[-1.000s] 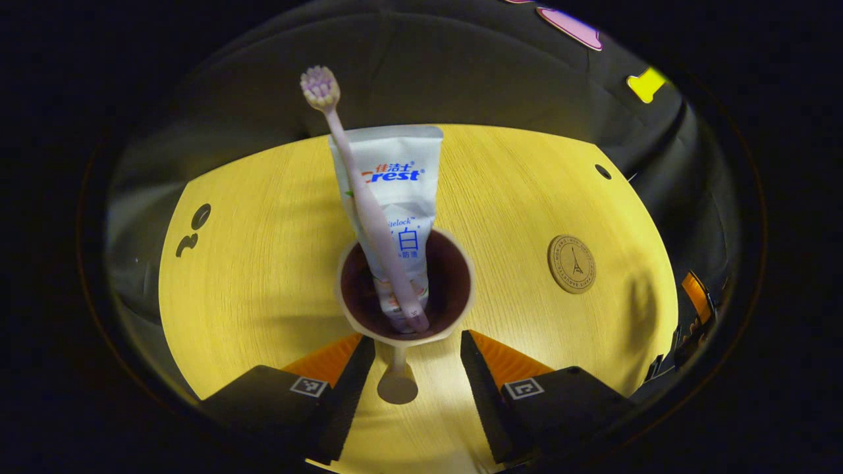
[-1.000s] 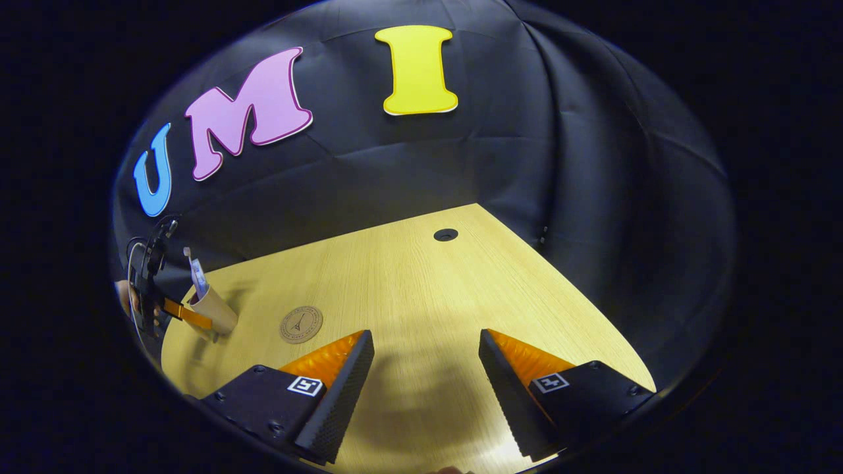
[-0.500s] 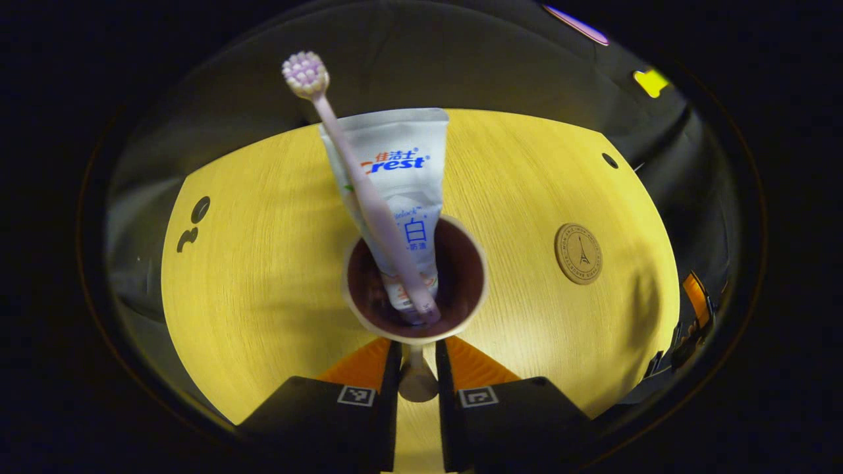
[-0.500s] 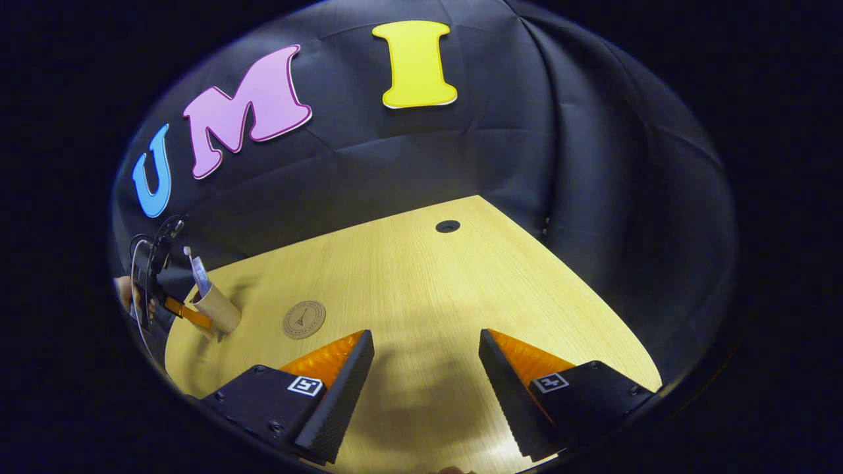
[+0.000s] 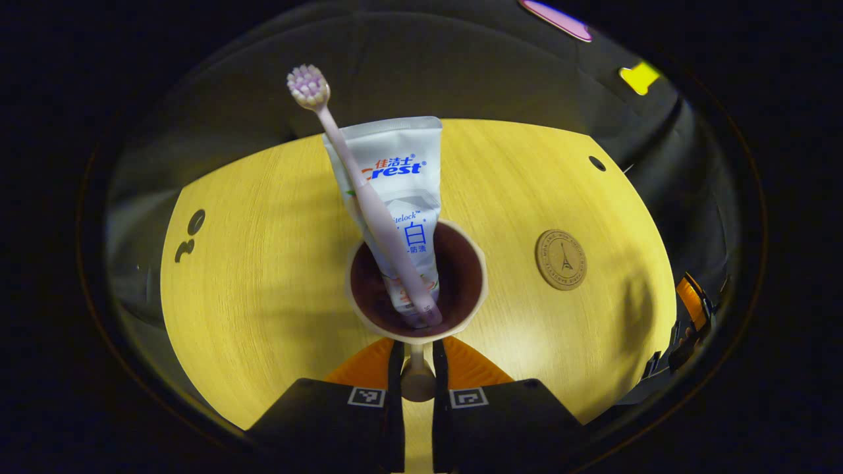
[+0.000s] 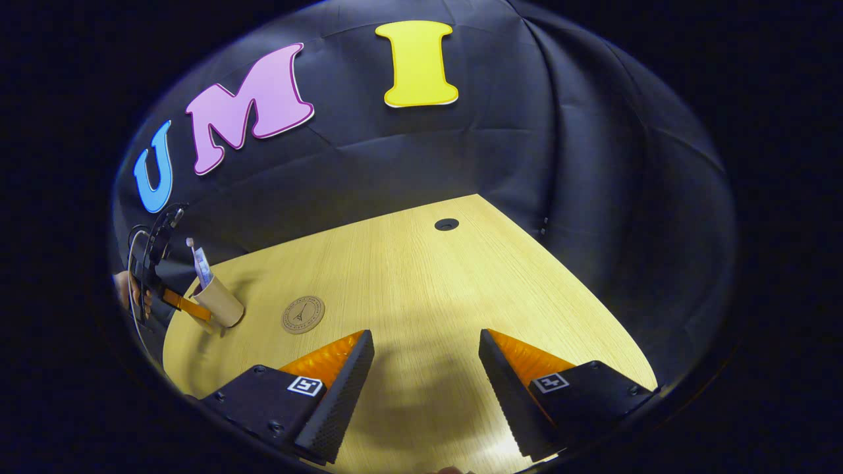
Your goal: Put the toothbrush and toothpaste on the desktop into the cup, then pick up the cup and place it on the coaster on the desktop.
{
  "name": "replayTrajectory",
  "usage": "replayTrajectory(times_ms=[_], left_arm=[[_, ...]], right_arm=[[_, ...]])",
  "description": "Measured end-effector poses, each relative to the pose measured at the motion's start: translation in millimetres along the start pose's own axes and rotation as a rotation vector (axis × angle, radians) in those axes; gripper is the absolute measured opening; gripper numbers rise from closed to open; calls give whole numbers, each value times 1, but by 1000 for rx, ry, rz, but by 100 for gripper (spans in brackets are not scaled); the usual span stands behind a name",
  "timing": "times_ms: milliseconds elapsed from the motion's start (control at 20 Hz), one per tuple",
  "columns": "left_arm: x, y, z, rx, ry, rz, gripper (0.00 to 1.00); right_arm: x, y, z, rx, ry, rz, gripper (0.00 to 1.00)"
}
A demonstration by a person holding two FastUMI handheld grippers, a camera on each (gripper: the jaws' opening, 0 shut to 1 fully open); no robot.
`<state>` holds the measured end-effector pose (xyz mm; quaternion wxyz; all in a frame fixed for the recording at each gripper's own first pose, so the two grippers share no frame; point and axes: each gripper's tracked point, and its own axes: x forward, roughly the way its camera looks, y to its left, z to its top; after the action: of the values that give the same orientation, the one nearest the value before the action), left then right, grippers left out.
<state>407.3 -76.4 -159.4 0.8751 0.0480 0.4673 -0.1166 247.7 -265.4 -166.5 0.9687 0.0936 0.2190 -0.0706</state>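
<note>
Already the toothbrush (image 5: pixel 369 197) and toothpaste (image 5: pixel 403 197) stand in the cup (image 5: pixel 417 280), whose handle is pinched between the left tool's (image 5: pixel 416 382) closed fingers. Next the cup must travel rightward to the coaster (image 5: pixel 560 259) on the worktop (image 5: pixel 263 263). Farther right, the right tool (image 6: pixel 427 375) hangs open, holding nothing.

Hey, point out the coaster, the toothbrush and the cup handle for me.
coaster (image 5: pixel 560 259), left gripper view, its centre.
toothbrush (image 5: pixel 373 204), left gripper view, mid-handle.
cup handle (image 5: pixel 416 382), left gripper view, its rounded end between the tool's fingers.
</note>
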Motion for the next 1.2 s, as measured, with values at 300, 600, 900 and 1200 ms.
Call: replayTrajectory(times_ms=[300,600,900,1200], left_arm=[[-1,-69,16,147,-13,-67,21],[13,-132,30,236,-11,-131,21],[37,-175,40,306,16,-152,26],[41,-178,38,319,35,-141,21]], right_arm=[[-13,-21,1,-20,-9,-37,98],[-32,-57,3,20,-27,-101,98],[-48,-87,-9,66,-19,-167,98],[-54,-98,-13,77,-16,-182,98]])
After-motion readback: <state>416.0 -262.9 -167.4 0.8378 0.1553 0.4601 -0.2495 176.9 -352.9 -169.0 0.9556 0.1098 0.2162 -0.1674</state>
